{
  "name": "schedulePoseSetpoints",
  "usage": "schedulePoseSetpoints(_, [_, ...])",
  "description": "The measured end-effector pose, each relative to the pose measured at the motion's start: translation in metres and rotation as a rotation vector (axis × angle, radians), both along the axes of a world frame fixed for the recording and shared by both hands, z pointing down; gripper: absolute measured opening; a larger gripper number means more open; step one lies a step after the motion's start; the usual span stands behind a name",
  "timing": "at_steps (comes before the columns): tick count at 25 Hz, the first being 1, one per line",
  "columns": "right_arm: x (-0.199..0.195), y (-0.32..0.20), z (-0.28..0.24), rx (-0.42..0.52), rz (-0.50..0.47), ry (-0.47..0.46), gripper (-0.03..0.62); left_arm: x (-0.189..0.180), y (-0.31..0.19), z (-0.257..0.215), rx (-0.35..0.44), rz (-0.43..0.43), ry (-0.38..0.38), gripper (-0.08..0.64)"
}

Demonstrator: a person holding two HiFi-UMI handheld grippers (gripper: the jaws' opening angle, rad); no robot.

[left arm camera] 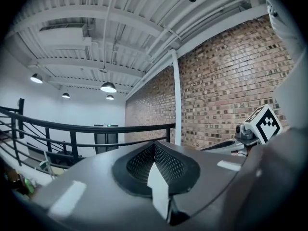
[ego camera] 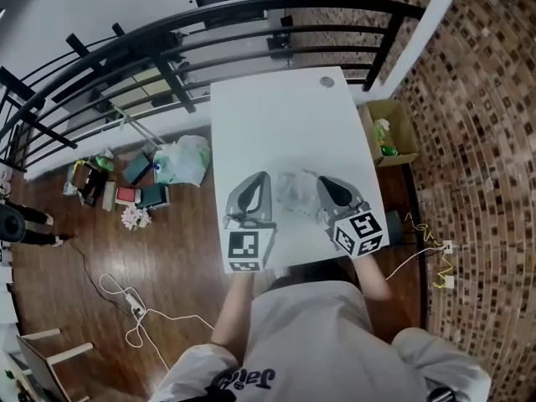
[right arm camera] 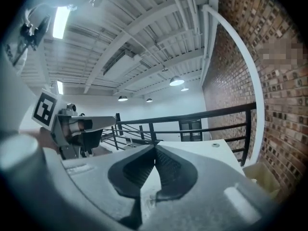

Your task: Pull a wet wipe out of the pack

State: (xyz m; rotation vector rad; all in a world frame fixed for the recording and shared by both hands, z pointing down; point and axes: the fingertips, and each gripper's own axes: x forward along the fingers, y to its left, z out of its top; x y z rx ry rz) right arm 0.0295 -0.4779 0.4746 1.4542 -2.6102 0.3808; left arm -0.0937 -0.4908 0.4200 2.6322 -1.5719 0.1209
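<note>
So the person is standing at the near edge of a white desk (ego camera: 285,115), holding one set of tongs in each hand, and both are hanging just over the desk's near part. The left tongs (ego camera: 263,177) are clenched: in the left gripper view the two ribbed pads (left arm camera: 166,165) are pressing flat against each other with nothing between them. Same for the right tongs (ego camera: 322,180), which are squeezed shut on nothing, tips meeting in a point in the right gripper view. The wet wipe pack (ego camera: 295,193) is lying on the desk right between the two tongs, just beside both. It's looking like a pale, crinkly, see-through bundle against the white top, so I can't tell whether either tip is actually touching it, and I can't make out its opening or any wipe sticking out. Neither gripper view is catching the pack; they're both pointing over the desk toward the black railing (ego camera: 251,23) and the brick wall (ego camera: 477,99). A cardboard box (ego camera: 392,132) is sitting on the floor just off the desk's right side.
</note>
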Motion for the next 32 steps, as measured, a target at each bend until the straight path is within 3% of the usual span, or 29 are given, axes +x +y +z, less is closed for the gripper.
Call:
schedulePoseSetpoints(3, [0.042,-0.005,0.005,-0.004,-0.007,0.039,-0.014,0.004,-0.011,0.017,-0.024,0.003,-0.001,0.017])
schedulePoseSetpoints(8, [0.117,-0.024,-0.003,0.011,-0.05,0.184,-0.014,-0.003,-0.027,0.038,-0.061,-0.032,-0.004,0.017])
schedulePoseSetpoints(12, [0.149,-0.04,-0.008,0.015,-0.18,0.338,-0.01,0.009,-0.025,0.052,-0.084,0.0,-0.017,0.017])
schedulePoseSetpoints(18, [0.124,-0.059,-0.002,0.031,-0.543,0.505,0.055,0.018,-0.027,0.067,-0.113,0.016,-0.021,0.017])
schedulePoseSetpoints(22, [0.096,-0.054,0.022,-0.03,-0.782,0.643,0.109,0.02,-0.025,0.077,-0.142,0.009,-0.025,0.017])
schedulePoseSetpoints(27, [0.059,-0.053,0.062,-0.045,-0.983,0.691,0.143,0.026,-0.021,0.094,-0.176,0.013,-0.041,0.017])
schedulePoseSetpoints(32, [0.03,-0.047,0.101,-0.076,-1.109,0.726,0.147,0.031,-0.016,0.108,-0.206,0.008,-0.054,0.017])
